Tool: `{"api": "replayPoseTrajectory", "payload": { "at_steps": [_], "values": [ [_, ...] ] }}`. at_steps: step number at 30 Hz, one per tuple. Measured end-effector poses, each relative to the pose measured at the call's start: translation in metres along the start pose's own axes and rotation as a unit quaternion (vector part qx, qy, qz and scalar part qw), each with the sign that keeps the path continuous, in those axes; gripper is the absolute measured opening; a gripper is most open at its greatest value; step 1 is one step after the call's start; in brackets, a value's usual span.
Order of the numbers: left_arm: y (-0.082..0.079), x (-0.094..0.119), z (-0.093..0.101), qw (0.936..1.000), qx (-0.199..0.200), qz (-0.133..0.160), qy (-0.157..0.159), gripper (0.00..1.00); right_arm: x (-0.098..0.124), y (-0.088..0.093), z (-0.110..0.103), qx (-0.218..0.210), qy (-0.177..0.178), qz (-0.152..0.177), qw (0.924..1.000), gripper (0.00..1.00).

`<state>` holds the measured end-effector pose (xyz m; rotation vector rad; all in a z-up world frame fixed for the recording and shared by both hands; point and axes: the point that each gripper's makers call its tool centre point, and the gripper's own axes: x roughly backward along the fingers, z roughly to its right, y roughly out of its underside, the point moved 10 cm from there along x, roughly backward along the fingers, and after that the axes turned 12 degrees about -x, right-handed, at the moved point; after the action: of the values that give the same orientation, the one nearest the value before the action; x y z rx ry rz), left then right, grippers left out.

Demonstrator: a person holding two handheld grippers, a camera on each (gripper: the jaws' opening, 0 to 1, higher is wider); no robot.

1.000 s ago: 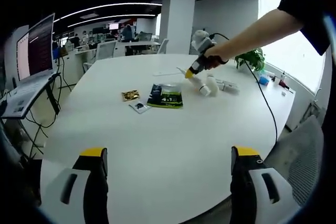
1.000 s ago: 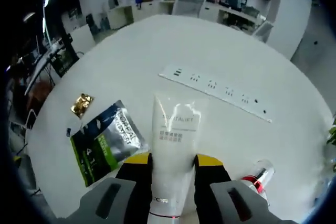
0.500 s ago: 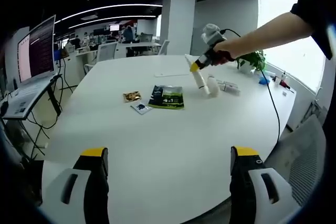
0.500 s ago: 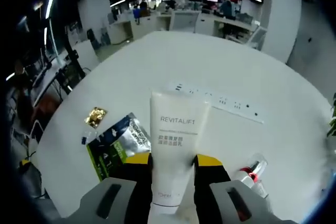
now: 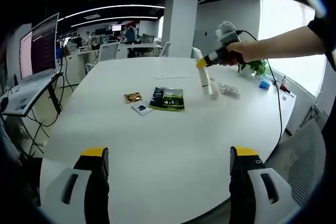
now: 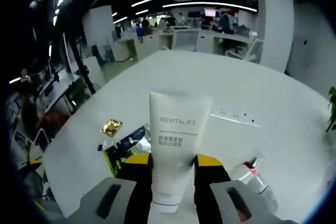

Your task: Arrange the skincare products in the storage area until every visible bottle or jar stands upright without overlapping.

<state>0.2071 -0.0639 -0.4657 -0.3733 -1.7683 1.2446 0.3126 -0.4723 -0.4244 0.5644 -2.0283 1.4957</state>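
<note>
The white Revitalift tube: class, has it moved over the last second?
Yes. The white Revitalift tube, clamped in the right hand-held gripper, has swung from lying flat to nearly upright beside the dark green sachet.

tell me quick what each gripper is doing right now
Left gripper: open, holding nothing, above the white table.
Right gripper: shut on the white Revitalift tube, held near upright.

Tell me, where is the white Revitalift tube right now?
The white tube is clamped between the right gripper jaws, held up over the white table, with the green sachet lying below to its left.
</note>
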Motion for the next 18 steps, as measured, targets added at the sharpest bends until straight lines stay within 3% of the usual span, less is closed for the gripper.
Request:
{"api": "replayPoseTrajectory", "payload": {
  "at_steps": [6, 18],
  "values": [
    [0.000, 0.000, -0.001, 1.0000, -0.004, 0.004, 0.000, 0.88, 0.020, 0.005, -0.007, -0.013, -0.012, 0.026, 0.9995, 0.22],
    [-0.002, 0.001, 0.001, 0.9999, -0.011, 0.004, 0.001, 0.86, 0.055, 0.005, -0.034, 0.021, -0.035, 0.066, 0.9970, 0.22]
  ]
}}
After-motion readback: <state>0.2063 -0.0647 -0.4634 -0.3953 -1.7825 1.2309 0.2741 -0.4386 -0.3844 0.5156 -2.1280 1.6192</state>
